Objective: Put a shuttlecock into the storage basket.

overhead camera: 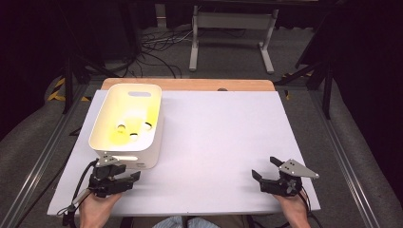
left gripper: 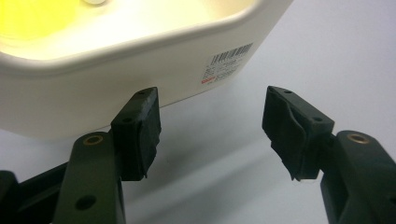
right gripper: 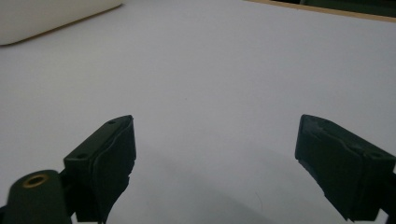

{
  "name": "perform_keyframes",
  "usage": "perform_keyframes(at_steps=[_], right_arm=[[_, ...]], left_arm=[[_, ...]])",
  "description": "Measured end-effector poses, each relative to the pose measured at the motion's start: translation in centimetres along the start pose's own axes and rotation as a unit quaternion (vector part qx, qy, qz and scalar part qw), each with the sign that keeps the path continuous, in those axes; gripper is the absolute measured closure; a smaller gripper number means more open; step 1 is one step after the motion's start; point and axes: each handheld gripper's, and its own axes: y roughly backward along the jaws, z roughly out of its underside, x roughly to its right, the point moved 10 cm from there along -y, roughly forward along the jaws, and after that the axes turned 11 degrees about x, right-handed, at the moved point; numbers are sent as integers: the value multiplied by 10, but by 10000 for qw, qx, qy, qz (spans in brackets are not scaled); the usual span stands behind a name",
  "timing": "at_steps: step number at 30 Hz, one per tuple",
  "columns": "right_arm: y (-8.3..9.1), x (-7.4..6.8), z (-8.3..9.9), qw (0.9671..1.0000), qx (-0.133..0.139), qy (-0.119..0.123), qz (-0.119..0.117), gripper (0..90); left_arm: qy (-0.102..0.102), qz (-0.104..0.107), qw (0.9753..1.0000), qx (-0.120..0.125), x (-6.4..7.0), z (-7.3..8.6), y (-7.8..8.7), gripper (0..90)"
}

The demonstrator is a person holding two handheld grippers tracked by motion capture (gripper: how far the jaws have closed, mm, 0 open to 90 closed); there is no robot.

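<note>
Now, the white table [overhead camera: 223, 137] is the stage, and the biggest thing on it is the white bin [overhead camera: 128, 124] at the far left, glowing yellow inside with a few small round pieces [overhead camera: 133, 129] lying on its floor; what they are I cannot tell. The left gripper [overhead camera: 124, 176] sits just in front of the bin's near wall, jaws spread and holding nothing, and from the left gripper view the barcode label [left gripper: 227, 62] on that wall is right ahead. The right gripper [overhead camera: 266, 168] waits well apart on the bare right side, jaws wide and empty too. My read: the reach is for the bin. To do it well, I'd lift the left gripper over the rim, come down straight on one piece, and close gently, since small round things tend to skitter away.
</note>
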Motion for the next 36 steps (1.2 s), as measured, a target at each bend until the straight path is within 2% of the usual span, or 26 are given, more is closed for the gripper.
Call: perform_keyframes(at_steps=[8,15,23,28,31,36], right_arm=[[1,-1,0,10000,3,25,-4,130],[2,-3,-1,10000,8,33,-23,130],[6,-5,-2,10000,66,24,-26,129],[7,-7,-3,10000,67,19,-30,128],[8,-8,-2,10000,47,22,-58,126],[10,-11,-3,9999,70,12,-84,122]], left_arm=[[33,82,9997,238,1,1,1,368],[64,70,9990,444,-2,1,3,369],[-15,75,9976,690,1,-1,5,345],[-29,73,9970,773,2,-1,5,328],[42,124,9963,849,3,-2,6,328],[-9,142,9960,881,8,-1,5,325]])
